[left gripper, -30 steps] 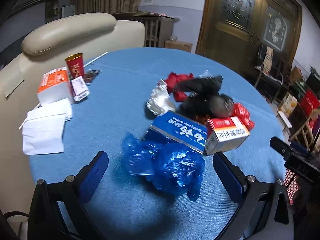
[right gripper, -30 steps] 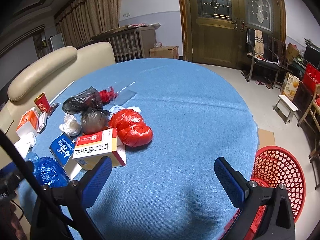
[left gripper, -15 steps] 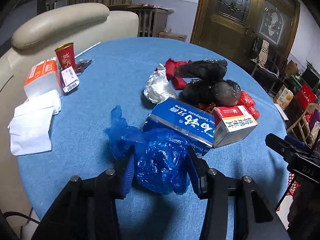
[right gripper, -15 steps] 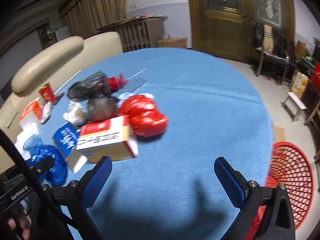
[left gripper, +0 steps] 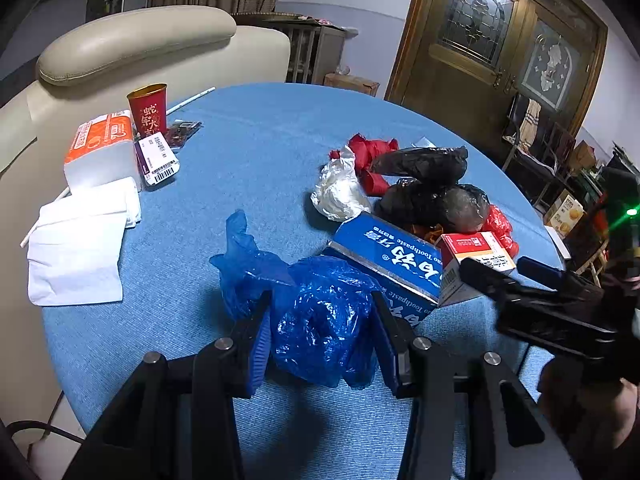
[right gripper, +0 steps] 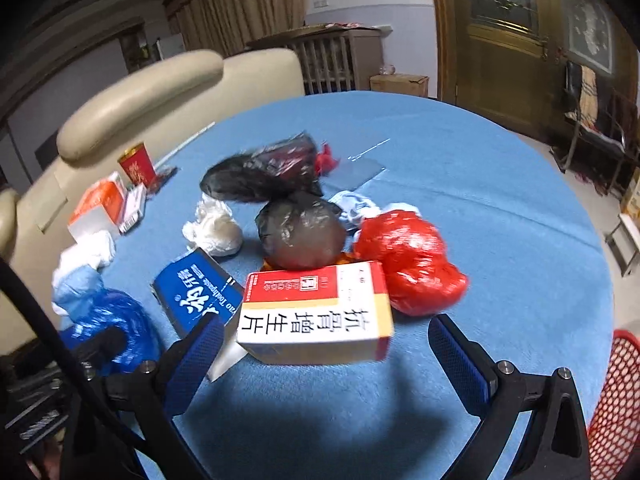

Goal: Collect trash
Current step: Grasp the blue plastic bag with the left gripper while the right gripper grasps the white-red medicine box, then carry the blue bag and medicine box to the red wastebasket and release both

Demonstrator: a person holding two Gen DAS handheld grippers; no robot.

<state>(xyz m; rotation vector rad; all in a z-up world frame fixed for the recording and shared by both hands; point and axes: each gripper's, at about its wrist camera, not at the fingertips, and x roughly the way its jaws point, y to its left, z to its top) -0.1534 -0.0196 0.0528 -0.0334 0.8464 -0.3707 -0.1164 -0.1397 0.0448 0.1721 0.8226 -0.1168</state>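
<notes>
Blue crinkled plastic fills the left gripper (left gripper: 322, 334): its padded fingers press in on both flanks of the blue bag (left gripper: 320, 320), a soft, glossy wad lying on the table (left gripper: 256, 144) at the near end of the toothpaste box (left gripper: 390, 258).

The likely trouble is slip. Thin film compresses and slides, so the wad may squirt out, or its loose tail on the side away from the toothpaste box may drag and snag as it lifts.

The right gripper (right gripper: 326, 350) stands wide apart, holding nothing, in front of the medicine carton (right gripper: 316, 312), a stiff, square-edged card box touching the toothpaste box. A careless close could shove it into that box. Behind the toothpaste box sit lumpy black bags (right gripper: 300, 228), a shiny red bag (right gripper: 408, 260) and crumpled white plastic (left gripper: 340, 194). A red mesh basket (right gripper: 616, 404) stands well beyond the carton, off the table.
</notes>
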